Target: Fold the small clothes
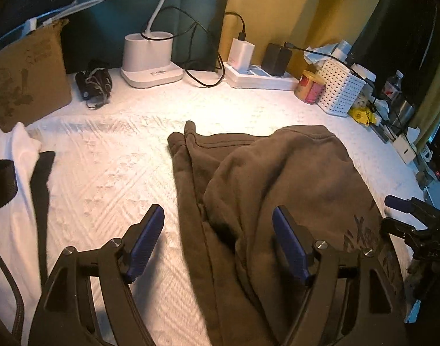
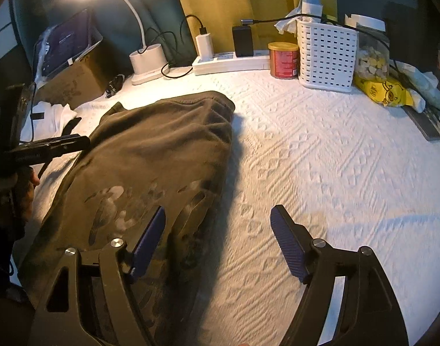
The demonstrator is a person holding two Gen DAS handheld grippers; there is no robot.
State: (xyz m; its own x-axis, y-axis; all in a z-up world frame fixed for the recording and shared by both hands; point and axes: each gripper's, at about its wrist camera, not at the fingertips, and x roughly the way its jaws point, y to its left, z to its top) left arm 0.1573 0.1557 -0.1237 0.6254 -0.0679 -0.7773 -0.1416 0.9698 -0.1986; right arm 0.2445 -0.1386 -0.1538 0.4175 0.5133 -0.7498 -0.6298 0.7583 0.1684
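Left wrist view: the left tool [image 1: 218, 245] hangs released, pads spread over the left edge of the brown garment [image 1: 277, 184], gripping nothing. That garment lies folded on the white surface [image 1: 110, 173], its long axis running away toward the power strip [image 1: 260, 79]. The right tool [image 2: 217, 242] is released too, straddling the garment's right edge, so both hands seem equally near.

- The brown garment [image 1: 277, 190] runs off the bottom edge under the left gripper's [image 1: 218, 242] jaws.
- The print on it, by the right-hand jaw, is too blurry to read.
- The white cloth [image 1: 15, 173], far left of the jaws, is cut off.
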